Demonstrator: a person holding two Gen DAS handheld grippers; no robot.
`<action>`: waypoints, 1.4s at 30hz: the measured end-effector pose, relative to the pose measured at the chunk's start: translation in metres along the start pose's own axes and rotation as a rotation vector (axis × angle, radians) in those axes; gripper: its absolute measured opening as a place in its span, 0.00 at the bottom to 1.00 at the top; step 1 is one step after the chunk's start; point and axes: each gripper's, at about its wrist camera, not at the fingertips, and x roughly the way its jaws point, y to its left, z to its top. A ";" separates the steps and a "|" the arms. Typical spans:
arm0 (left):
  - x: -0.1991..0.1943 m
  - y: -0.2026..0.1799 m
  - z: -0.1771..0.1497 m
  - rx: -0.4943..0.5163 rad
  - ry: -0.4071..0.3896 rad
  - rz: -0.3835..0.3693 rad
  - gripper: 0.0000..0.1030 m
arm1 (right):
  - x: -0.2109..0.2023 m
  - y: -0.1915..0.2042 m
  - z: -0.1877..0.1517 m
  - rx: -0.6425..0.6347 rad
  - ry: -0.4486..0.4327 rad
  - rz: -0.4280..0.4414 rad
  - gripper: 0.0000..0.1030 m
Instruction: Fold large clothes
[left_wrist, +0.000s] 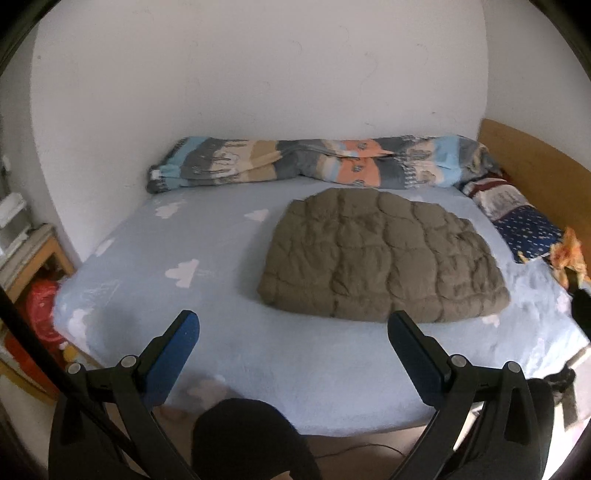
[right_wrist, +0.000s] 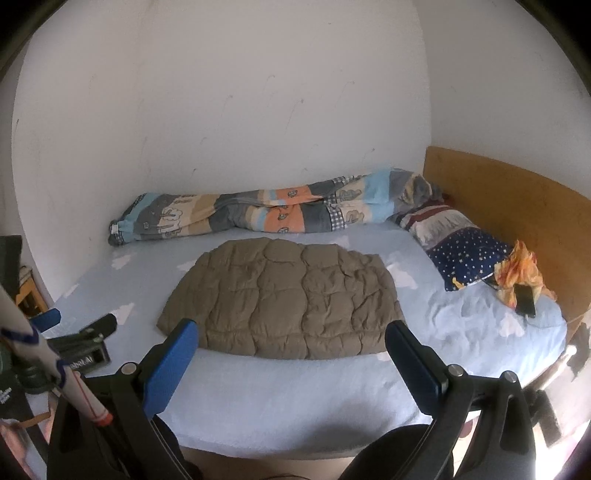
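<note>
Right wrist view: folded olive quilted jacket (right_wrist: 280, 295) lies mid-frame on the bed (right_wrist: 295, 387). Both the right gripper (right_wrist: 291, 343) and left gripper (left_wrist: 293, 332) hang spread, empty. Folding looks finished; next probably only tidying.

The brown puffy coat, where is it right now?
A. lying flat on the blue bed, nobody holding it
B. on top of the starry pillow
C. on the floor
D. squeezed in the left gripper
A: the brown puffy coat lies folded on the blue bed, with the left gripper and right gripper both open and empty.
</note>
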 end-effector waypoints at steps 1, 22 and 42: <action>0.000 -0.001 -0.002 0.004 0.000 -0.002 0.99 | 0.002 0.001 -0.002 -0.003 0.007 0.000 1.00; 0.009 -0.032 -0.016 0.135 0.056 0.041 0.99 | 0.015 0.009 -0.014 -0.033 0.059 -0.003 1.00; 0.012 -0.035 -0.020 0.158 0.065 0.037 0.99 | 0.025 0.010 -0.024 -0.048 0.093 0.002 1.00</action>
